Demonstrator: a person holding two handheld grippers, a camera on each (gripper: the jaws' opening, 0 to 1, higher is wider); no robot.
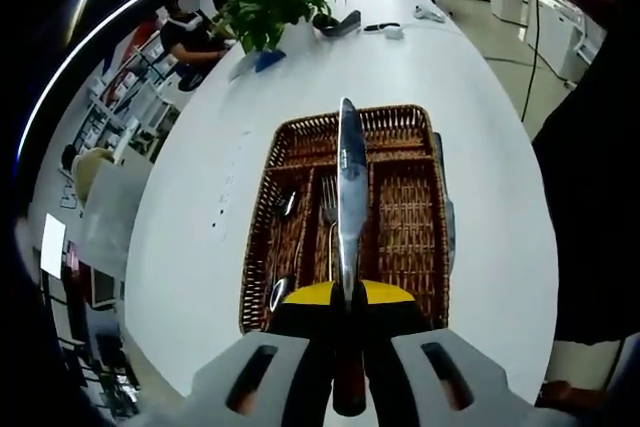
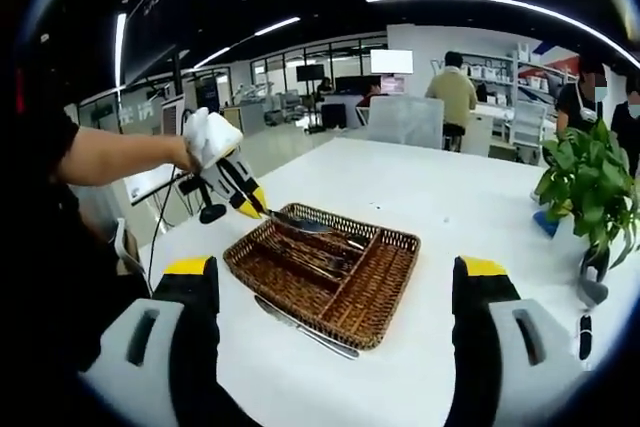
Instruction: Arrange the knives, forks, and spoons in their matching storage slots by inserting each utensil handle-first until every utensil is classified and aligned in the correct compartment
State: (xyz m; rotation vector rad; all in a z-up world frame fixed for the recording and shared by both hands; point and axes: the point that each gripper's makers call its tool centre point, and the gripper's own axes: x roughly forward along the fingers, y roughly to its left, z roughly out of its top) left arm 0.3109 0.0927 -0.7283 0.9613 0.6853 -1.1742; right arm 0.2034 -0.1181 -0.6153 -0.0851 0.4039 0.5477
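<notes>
- Left gripper (image 1: pixel 348 322): jaws clenched on a knife (image 1: pixel 348 197) by its dark handle; the blade runs straight ahead from between the jaws, over the wicker tray (image 1: pixel 405 217).
- Wicker tray: rests on the white worktop (image 1: pixel 200 247) directly ahead of the left jaws, divided into long slots with a cross slot at its far end.
- Fork (image 1: pixel 328 217): lies in a long slot just left of the held blade as seen from the left jaws; spoons (image 1: pixel 283 247) lie in the slot further left.
- Second knife (image 1: pixel 446 207): lies on the worktop, just beside the tray's right edge in the left gripper view; in the right gripper view it lies between the jaws, along the tray's near edge.
- Right gripper (image 2: pixel 335 292): jaws released and wide apart, grasping nothing; tray ahead between them.
- In the right gripper view the left gripper, in a person's hand (image 2: pixel 205 137), comes in beyond the left jaw, its knife tilted down over the tray.
- Potted plant (image 1: pixel 270 7): stands on the worktop well beyond the tray, far ahead of the left jaws.
</notes>
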